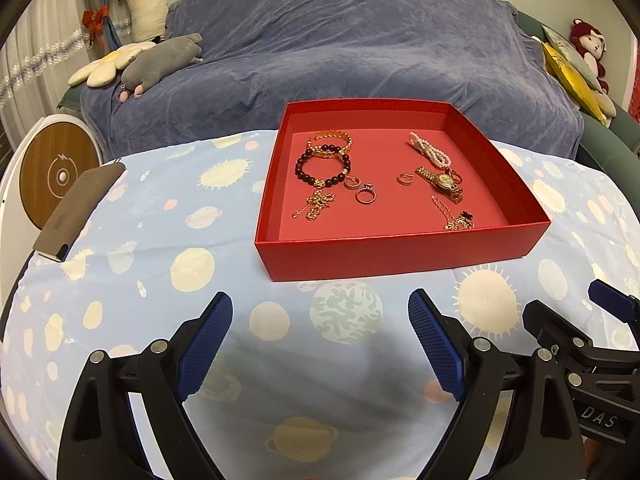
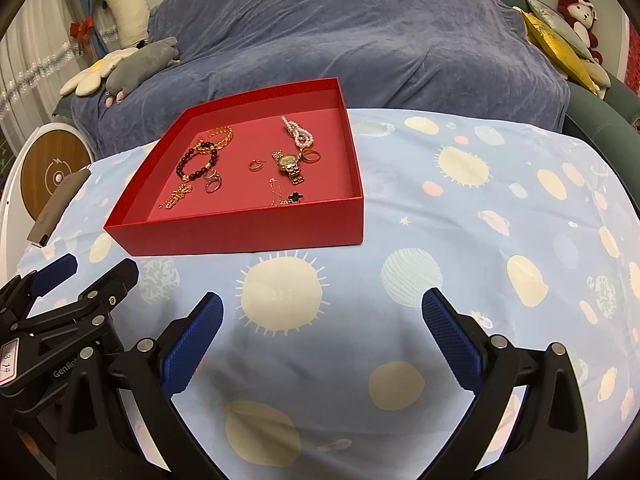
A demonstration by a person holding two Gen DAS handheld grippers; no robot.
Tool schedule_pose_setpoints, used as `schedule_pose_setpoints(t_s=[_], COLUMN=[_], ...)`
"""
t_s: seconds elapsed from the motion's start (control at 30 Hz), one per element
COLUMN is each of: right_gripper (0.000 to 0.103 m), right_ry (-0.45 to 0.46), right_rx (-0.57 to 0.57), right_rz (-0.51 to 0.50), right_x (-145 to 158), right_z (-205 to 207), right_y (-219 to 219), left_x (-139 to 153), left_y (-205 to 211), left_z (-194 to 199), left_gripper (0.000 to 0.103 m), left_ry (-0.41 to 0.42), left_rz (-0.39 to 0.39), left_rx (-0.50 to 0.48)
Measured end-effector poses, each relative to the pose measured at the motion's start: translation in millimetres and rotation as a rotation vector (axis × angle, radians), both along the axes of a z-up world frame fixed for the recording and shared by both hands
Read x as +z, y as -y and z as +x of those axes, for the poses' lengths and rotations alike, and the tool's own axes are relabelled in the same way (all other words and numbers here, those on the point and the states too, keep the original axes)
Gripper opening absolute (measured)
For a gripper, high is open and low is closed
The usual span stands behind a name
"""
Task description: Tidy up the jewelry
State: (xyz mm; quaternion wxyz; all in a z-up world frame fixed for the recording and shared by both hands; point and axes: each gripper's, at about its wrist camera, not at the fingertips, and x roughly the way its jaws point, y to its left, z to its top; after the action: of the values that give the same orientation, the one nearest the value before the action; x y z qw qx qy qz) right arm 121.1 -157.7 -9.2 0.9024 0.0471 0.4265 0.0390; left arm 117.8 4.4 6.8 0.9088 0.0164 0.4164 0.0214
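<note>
A shallow red box (image 1: 400, 252) (image 2: 248, 232) stands on the planet-print tablecloth and holds the jewelry: a dark bead bracelet (image 1: 320, 168) (image 2: 196, 164), a gold bangle (image 1: 332, 142), a pink pearl bracelet (image 1: 430, 150) (image 2: 298, 132), a gold watch (image 1: 442, 182) (image 2: 289, 166), several rings (image 1: 366, 197) and gold chains (image 1: 318, 204). My left gripper (image 1: 320, 308) is open and empty, hovering in front of the box. My right gripper (image 2: 322, 308) is open and empty, to the box's front right. Each gripper shows at the edge of the other's view.
A grey phone-like slab (image 1: 80, 208) lies at the table's left edge beside a round wooden-faced device (image 1: 56, 176). A blue-covered sofa (image 1: 340, 48) with plush toys (image 1: 160, 60) stands behind the table.
</note>
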Motion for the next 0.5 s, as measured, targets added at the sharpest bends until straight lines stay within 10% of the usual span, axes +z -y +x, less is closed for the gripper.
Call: schedule_pose_setpoints(t_s=[0.5], right_gripper=[0.097], right_ry=[0.013], right_rx=[0.015], right_rz=[-0.011], right_x=[-2.2], right_z=[-4.4], right_y=[-4.7], left_x=[-4.6], left_y=[-3.9], left_z=[-3.2], left_gripper=[0.09], left_ry=[-0.016], left_rz=[-0.005], left_rx=[0.026])
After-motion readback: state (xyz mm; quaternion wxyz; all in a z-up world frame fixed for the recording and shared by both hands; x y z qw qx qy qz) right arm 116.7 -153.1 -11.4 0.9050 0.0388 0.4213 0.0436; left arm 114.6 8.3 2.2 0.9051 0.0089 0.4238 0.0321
